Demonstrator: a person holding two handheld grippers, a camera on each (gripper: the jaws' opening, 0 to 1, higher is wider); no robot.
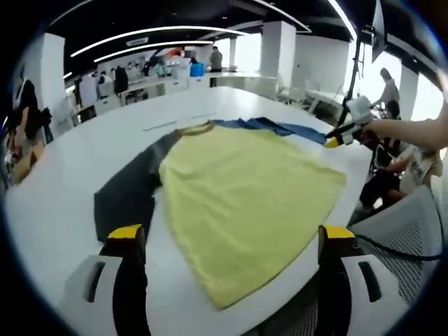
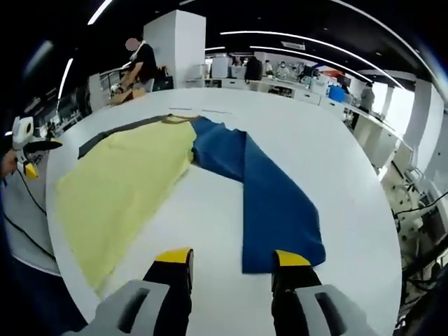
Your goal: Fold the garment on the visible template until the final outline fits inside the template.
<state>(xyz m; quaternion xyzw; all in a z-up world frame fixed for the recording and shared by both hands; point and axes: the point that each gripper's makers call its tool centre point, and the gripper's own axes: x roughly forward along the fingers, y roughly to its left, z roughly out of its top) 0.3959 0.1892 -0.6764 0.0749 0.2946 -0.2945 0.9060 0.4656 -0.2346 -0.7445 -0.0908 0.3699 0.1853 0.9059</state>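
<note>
Left gripper view: left gripper jaws spread wide, holding nothing, above yellow shirt lying flat on white table. Right gripper also open, empty, near blue sleeve.

Place: a large open-plan lab or office floor used as a recording workspace.
Landmark: a broad white oval table with a smooth top, standing in the middle of the room.
Ceiling: dark, with long curved white light strips running above the table.
Columns: 2 square white pillars, one beyond the table's far end, another further back.
Far side of the table: white workbenches crowded with equipment, people standing at them.
Beside the table: a standing person in a black top; a black light stand.
</note>
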